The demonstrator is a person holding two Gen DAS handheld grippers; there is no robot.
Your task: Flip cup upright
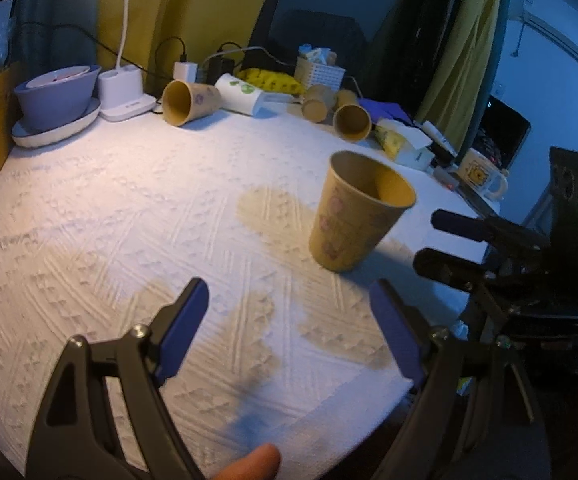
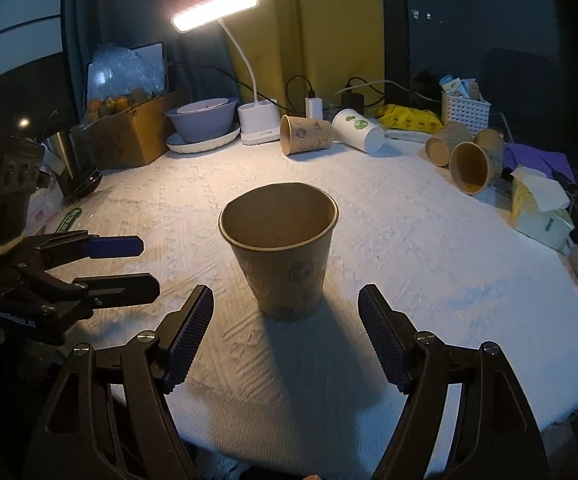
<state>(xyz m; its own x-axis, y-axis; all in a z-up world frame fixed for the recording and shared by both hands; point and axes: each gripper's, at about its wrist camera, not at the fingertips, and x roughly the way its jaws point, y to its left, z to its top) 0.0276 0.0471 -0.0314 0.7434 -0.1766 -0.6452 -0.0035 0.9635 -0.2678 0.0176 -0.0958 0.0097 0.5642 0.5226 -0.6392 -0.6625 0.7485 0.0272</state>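
Note:
A tan paper cup (image 2: pixel 281 248) stands upright, mouth up, on the white textured cloth (image 2: pixel 409 248); it also shows in the left wrist view (image 1: pixel 353 216). My right gripper (image 2: pixel 285 300) is open just in front of the cup, its blue pads to either side and not touching it. It shows from the side in the left wrist view (image 1: pixel 445 240), right of the cup. My left gripper (image 1: pixel 289 296) is open and empty, a short way in front and left of the cup. It shows at the left in the right wrist view (image 2: pixel 145 264).
Several tan cups lie on their sides at the back (image 2: pixel 305 134) (image 2: pixel 471 166), beside a tipped white cup (image 2: pixel 359 130). A lit desk lamp (image 2: pixel 257 120), a grey bowl on a plate (image 2: pixel 203 120), a cardboard box (image 2: pixel 129 136), a white basket (image 2: pixel 465 110), a tissue box (image 2: pixel 537 208) and a mug (image 1: pixel 481 174) ring the table.

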